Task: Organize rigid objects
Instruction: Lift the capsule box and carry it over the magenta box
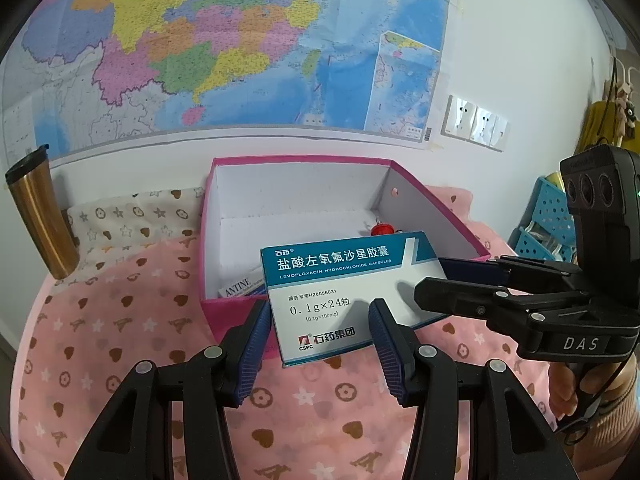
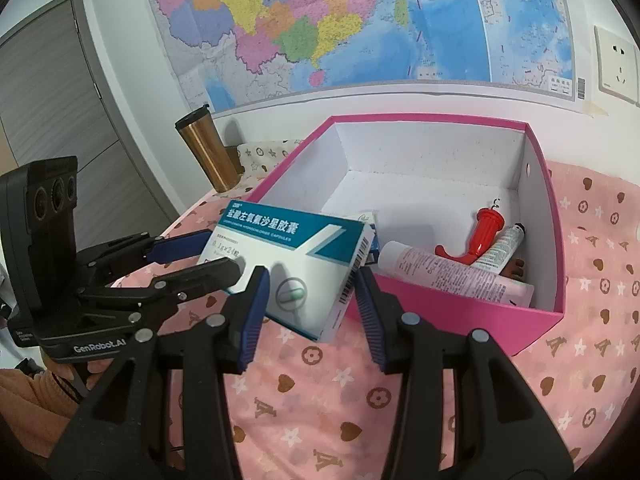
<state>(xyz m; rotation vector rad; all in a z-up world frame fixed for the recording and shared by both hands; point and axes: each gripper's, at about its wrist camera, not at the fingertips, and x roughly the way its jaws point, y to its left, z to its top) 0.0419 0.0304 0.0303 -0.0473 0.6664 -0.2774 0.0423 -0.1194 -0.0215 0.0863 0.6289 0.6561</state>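
Two hand-held grippers clamp one medicine carton [image 2: 288, 264] above the pink box's [image 2: 460, 304] near rim: the left gripper [image 1: 320, 324] from 9 o'clock, the right gripper [image 2: 312, 296] from 6. Uneven release could tip the carton onto the blanket [image 2: 400, 400]. It looks crisp, white and teal, tilted.

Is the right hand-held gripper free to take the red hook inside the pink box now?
Probably not: the right hand-held gripper is shut on the medicine box, though the red hook lies uncovered.
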